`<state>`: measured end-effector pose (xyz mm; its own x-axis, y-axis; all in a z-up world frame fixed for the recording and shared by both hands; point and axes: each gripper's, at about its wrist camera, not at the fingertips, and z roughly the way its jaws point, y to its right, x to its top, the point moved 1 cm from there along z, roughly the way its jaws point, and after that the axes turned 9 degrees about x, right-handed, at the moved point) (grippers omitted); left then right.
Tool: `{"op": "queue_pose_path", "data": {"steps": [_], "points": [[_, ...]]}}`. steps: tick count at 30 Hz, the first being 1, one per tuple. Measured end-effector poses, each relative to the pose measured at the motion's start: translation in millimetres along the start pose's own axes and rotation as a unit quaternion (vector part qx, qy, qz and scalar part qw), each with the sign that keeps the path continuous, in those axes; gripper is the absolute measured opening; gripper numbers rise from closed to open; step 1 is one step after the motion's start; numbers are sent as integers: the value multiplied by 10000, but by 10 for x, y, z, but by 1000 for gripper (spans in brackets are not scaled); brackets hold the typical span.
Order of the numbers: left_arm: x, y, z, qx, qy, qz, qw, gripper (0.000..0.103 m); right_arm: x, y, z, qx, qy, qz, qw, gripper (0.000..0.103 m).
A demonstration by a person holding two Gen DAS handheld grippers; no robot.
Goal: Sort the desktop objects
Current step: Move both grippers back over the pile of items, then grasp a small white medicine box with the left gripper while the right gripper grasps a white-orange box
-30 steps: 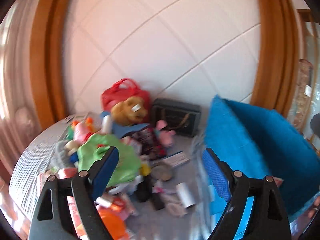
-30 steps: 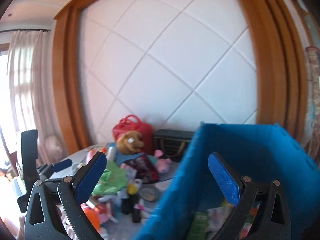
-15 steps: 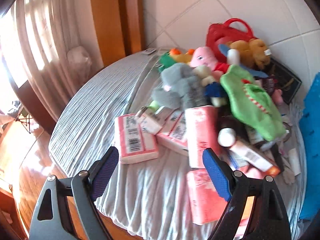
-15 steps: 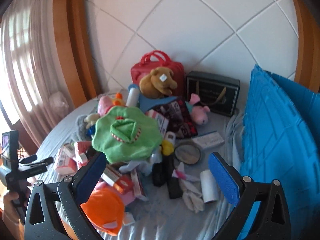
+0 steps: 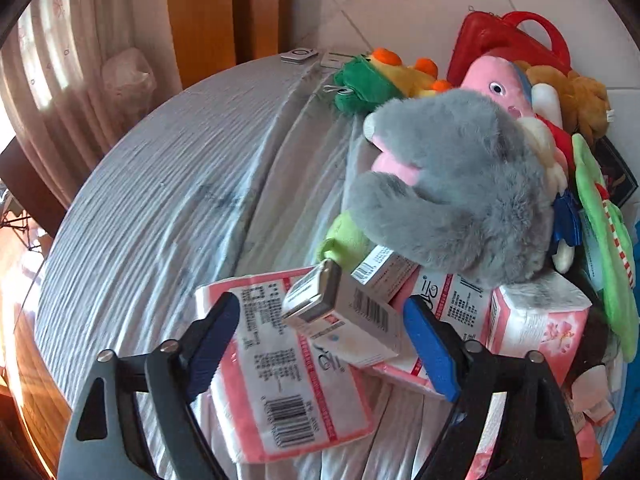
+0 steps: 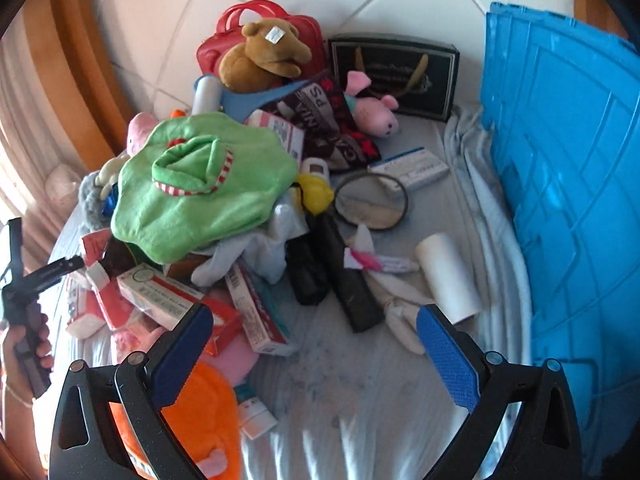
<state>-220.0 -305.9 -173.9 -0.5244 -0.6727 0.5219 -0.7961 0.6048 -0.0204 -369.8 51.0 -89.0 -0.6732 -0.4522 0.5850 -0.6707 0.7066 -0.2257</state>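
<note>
The small white-and-grey cardboard box [image 5: 344,312] lies lengthwise between the left gripper [image 5: 324,336]'s released jaws; right gripper [image 6: 316,344] gapes, empty.

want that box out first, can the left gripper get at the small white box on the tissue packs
Probably yes. The left gripper is open and the small white box lies right between its fingers, on top of the tissue packs, with nothing over it; the grey plush sits farther back.

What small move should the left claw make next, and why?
Probably ease forward and down, then close on the small white box. The open left claw already frames it, and the box lies on top of the pink tissue packs, free to lift.
</note>
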Motion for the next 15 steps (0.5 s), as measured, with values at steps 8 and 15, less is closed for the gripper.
{"op": "queue_pose_path", "data": {"steps": [8, 15], "points": [[-192, -2, -393, 55, 473, 398, 9981, 38, -53, -534, 421, 358, -370, -726, 9960, 103], [-388, -64, -730, 100, 660, 618, 9959, 33, -150, -1098, 862, 176, -767, -1946, 9777, 95]]}}
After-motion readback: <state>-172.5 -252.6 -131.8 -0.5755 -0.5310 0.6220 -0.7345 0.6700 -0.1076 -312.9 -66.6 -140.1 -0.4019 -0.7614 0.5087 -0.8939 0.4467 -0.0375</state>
